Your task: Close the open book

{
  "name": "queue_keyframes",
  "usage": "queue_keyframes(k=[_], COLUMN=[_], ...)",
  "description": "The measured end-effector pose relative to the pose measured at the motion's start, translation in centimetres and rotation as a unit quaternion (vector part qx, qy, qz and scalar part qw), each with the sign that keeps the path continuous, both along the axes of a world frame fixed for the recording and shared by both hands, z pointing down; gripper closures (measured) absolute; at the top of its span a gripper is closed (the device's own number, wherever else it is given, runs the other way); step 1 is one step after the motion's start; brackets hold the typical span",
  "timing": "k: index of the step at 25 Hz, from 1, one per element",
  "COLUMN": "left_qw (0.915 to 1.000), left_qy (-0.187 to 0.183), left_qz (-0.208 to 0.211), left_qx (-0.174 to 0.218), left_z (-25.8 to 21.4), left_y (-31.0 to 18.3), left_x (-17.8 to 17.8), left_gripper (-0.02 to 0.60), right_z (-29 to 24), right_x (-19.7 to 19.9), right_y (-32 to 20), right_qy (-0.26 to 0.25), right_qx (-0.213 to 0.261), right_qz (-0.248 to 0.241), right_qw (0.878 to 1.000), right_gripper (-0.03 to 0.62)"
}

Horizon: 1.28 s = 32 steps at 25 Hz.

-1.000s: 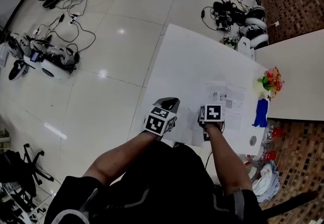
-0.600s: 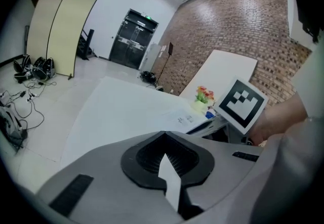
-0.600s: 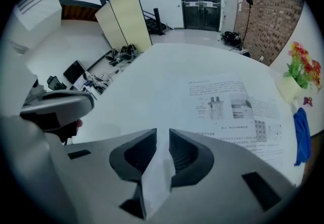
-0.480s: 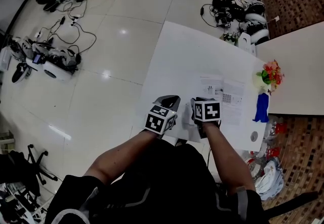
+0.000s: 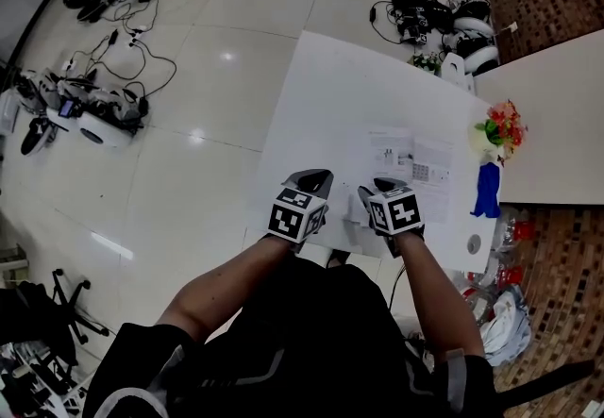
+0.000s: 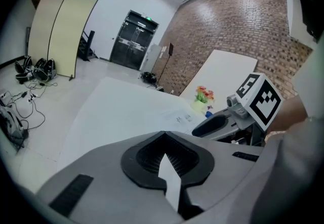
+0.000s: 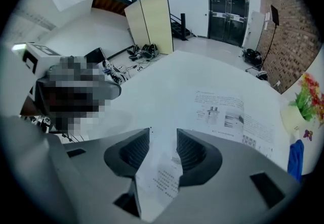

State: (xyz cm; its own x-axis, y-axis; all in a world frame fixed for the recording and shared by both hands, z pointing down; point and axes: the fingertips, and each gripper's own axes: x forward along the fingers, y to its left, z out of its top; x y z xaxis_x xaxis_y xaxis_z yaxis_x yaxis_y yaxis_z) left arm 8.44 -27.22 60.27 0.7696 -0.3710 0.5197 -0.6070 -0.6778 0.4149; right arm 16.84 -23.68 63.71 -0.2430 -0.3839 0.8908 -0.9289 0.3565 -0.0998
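We see the open book (image 5: 412, 161) lying flat on the white worktop (image 5: 349, 95), its printed pages facing up; the right hand-held gripper (image 7: 163, 137) hangs over the book's near edge, tilted steeply down, and its jaws are opening; a printed page (image 7: 164, 177) stands in the gap between them, with neither pad pressing on it as far as we can tell; the left hand-held gripper (image 6: 164, 134) sits to the left of the book, by the worktop's near edge, with its jaws pressed together at the tips; a white sliver shows through the slot behind the tips, and we cannot tell what it is; a pot of flowers (image 5: 498, 131) stands past the book's right side; a blue object (image 5: 486, 192) lies just beside the book's right edge, nearer to us than the flowers.
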Motion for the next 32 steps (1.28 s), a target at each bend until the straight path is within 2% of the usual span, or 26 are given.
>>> queue_keyframes(k=[4, 7, 9, 11, 13, 14, 17, 20, 21, 22, 25, 29, 30, 32], left_qw=[0.9999, 0.9995, 0.9995, 0.9996, 0.9995, 0.9995, 0.9993, 0.9985, 0.998, 0.9973, 0.994, 0.9892, 0.9883, 0.987], left_qy=[0.006, -0.001, -0.005, -0.01, -0.017, -0.02, -0.025, -0.033, -0.035, -0.039, -0.058, -0.069, -0.07, -0.073], left_qz=[0.013, 0.03, 0.031, 0.026, 0.02, 0.015, -0.006, -0.029, -0.042, -0.055, -0.09, -0.129, -0.135, -0.143], left_qx=[-0.001, 0.007, 0.009, 0.01, 0.017, 0.02, 0.028, 0.032, 0.03, 0.028, 0.021, 0.014, 0.015, 0.015], left_z=[-0.1, 0.2, 0.3, 0.2, -0.3, -0.6, -1.6, -1.9, -1.8, -1.8, -1.3, -1.5, -1.7, -1.7], left_y=[0.7, 1.3, 1.8, 2.8, 3.7, 4.1, 5.5, 7.2, 7.8, 8.5, 10.6, 12.8, 13.1, 13.5], left_x=[0.7, 1.8, 2.6, 3.3, 3.9, 4.1, 4.5, 4.7, 4.7, 4.6, 3.6, 1.8, 1.2, 0.2], left_gripper=[0.586, 0.586, 0.586, 0.586, 0.586, 0.586, 0.586, 0.586, 0.586, 0.586, 0.586, 0.586, 0.586, 0.586], right_z=[-0.9, -1.1, -1.0, -0.7, -0.7, -0.9, -1.1, -0.2, 0.1, 0.4, 1.3, 2.7, 3.0, 3.7], right_x=[1.0, 1.6, 2.1, 2.8, 3.2, 3.3, 3.4, 3.8, 4.1, 4.2, 3.9, 3.0, 2.7, 2.3], right_y=[1.8, 2.9, 3.7, 4.9, 6.4, 7.0, 9.1, 10.7, 11.0, 11.4, 12.3, 11.9, 11.6, 11.0], right_qy=[-0.005, -0.025, -0.027, 0.0, 0.045, 0.069, 0.118, 0.162, 0.175, 0.185, 0.206, 0.268, 0.28, 0.296], right_qx=[0.006, 0.01, 0.011, 0.013, 0.025, 0.034, 0.057, 0.073, 0.08, 0.087, 0.105, 0.154, 0.163, 0.167], right_qz=[0.006, 0.029, 0.028, -0.009, -0.079, -0.121, -0.227, -0.302, -0.323, -0.343, -0.393, -0.462, -0.472, -0.477], right_qw=[1.0, 0.999, 0.999, 1.0, 0.996, 0.99, 0.965, 0.937, 0.927, 0.917, 0.89, 0.831, 0.82, 0.81], right_gripper=[0.468, 0.468, 0.468, 0.468, 0.467, 0.439, 0.427, 0.424, 0.389, 0.382, 0.382, 0.382, 0.382, 0.384])
